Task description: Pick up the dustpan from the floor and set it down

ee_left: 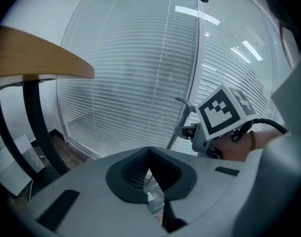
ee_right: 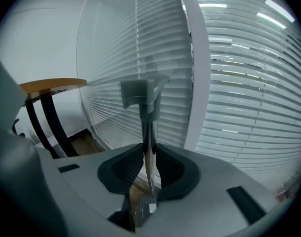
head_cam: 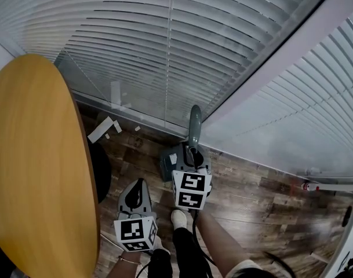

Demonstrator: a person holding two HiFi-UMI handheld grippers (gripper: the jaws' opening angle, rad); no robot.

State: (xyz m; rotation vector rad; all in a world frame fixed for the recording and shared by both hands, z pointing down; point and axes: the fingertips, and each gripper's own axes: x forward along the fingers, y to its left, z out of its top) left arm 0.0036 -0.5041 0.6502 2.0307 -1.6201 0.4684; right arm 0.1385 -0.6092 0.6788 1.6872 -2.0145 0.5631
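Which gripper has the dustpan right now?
The right gripper: its jaws are closed on the grey handle of the dustpan. The left gripper beside it has its jaws together on nothing.

The table (head_cam: 37,155) fills the left side, its edge overhanging the floor (head_cam: 251,196). Two walls of blinds (head_cam: 164,39) meet at the floor's far corner, with a post (head_cam: 269,68) between them. The dustpan (head_cam: 175,162) sits near that corner, right of the table. Its handle rises toward the blinds, clamped between the jaws of the right gripper (head_cam: 195,153). The left gripper (head_cam: 139,185) is left of the right one and nearer the person, just beside the table's edge, its jaw tips together. Paper scraps (head_cam: 101,129) lie along the floor's far edge, left of the dustpan. A small object (head_cam: 306,186) lies at the floor's right edge, well apart from the dustpan.
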